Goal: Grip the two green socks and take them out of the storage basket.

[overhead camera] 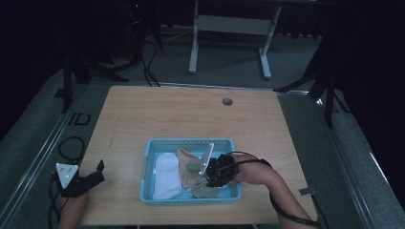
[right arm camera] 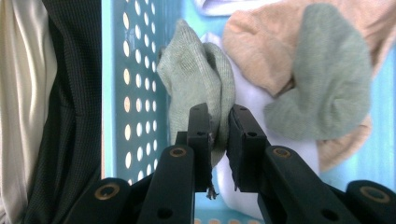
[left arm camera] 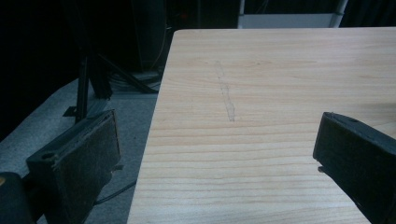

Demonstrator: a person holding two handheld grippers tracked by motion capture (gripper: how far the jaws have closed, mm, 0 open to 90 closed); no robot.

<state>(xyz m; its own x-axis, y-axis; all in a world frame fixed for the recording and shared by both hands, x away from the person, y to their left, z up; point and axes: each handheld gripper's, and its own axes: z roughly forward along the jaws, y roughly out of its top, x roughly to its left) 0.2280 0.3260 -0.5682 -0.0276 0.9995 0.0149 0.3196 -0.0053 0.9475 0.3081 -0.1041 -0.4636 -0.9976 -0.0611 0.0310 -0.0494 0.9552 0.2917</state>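
Grey-green sock [right arm camera: 198, 74] is what I'm on: small knit thing, bunched in a fold, lying in the blue basket [overhead camera: 148, 162] close against its perforated wall. My right claw [right arm camera: 218, 135] is pinched on the lower edge of that fold; fabric squeezed thin btwn the two black jaws, a loose thread hanging below. In the high view the right claw [overhead camera: 216, 172] sits inside the basket's right half.

Handling, my read: v. light, soft, zero stiffness. It'll droop and unroll once lifted, so the rest will dangle under the pinch. Not slippery, knit grips the pads fine; nothing fragile. Risk is I've only got one layer at the edge and it slides out, or it drags a neighbour along. Better hold would be deeper, across the thick bunched middle.

Neighbours: a second grey-green sock [right arm camera: 327, 79] lies on top of a peach sock [right arm camera: 261, 46], just beside mine; something white [right arm camera: 280, 112] under both. White sock [overhead camera: 167, 174] in the basket's left half.

Left claw [overhead camera: 81, 181] rests near the table's [overhead camera: 191, 114] left front corner, well apart from the basket, jaws spread wide, nothing btwn them.
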